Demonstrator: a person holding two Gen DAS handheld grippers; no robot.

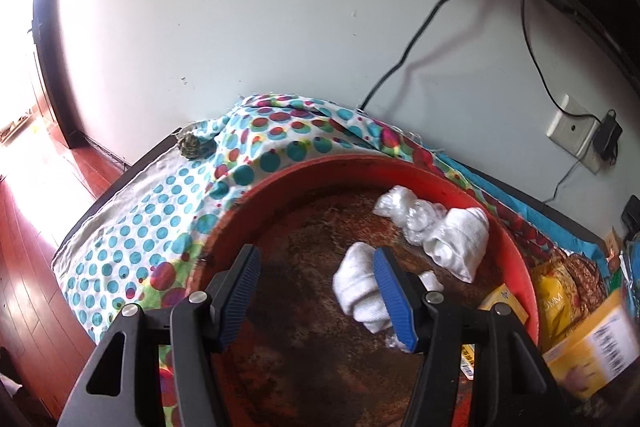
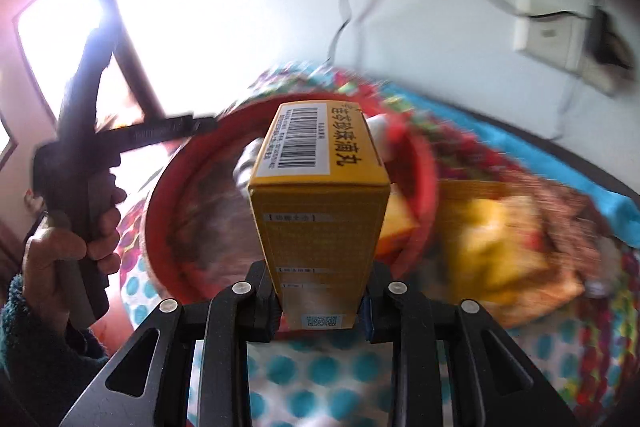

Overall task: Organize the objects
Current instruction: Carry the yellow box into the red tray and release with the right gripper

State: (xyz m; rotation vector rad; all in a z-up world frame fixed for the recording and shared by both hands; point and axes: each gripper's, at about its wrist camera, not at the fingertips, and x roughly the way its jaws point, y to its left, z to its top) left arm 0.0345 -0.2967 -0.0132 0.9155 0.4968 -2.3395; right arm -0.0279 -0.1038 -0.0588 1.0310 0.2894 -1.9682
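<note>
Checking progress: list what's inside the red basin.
In the red basin: two rolled white cloths, crumpled clear plastic, and a yellow box at its rim. The left tool covers part of the bottom.

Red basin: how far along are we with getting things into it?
Done: two rolled white cloths and a crumpled plastic wrap lie in the red basin; the left gripper stands open and empty over it. In hand: the right gripper is clamped on a yellow box, in front of the basin. Left: that box, and apparently the yellow packets beside the basin.
</note>
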